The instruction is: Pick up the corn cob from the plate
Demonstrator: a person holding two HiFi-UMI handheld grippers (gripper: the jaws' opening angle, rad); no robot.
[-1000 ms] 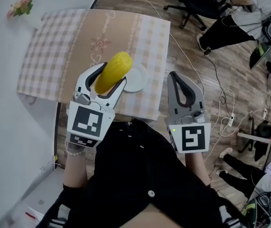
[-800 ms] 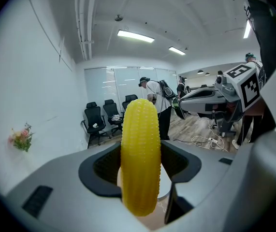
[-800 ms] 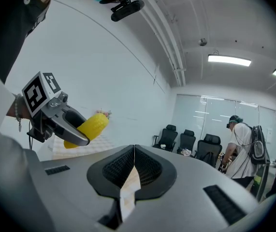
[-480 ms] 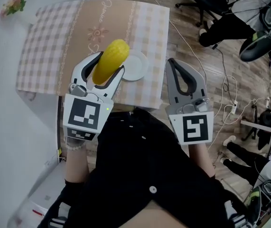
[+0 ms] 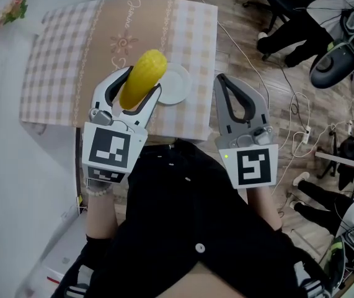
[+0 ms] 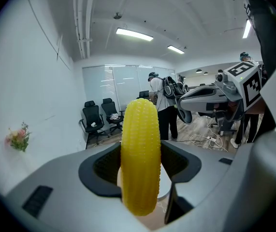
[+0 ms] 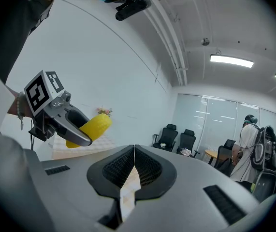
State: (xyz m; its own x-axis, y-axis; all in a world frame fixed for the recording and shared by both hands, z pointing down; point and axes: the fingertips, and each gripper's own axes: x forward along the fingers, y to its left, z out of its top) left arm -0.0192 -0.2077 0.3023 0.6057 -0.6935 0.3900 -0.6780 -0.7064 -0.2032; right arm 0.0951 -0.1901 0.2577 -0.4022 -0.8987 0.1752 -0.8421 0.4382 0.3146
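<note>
The left gripper point(image 5: 141, 90) clamps the yellow corn cob point(image 5: 142, 78) and holds it in the air above the white plate point(image 5: 175, 85) on the checked tablecloth point(image 5: 59, 61). The right gripper point(image 5: 235, 101) is pressed together, empty. The pickup looks complete.

Quick count from where I'm standing: one corn cob point(image 5: 142, 78), one white plate point(image 5: 179, 87), one surface point(image 5: 65, 54) under a checked cloth, and one little bunch of flowers point(image 5: 12, 6) by the wall. I've got two tools in my hands, the left hand-held gripper point(image 5: 143, 79) and the right hand-held gripper point(image 5: 221, 81), one marker cube each. Further back there are two black office chairs point(image 6: 92, 119) side by side and at least two people point(image 6: 158, 103) standing.
</note>
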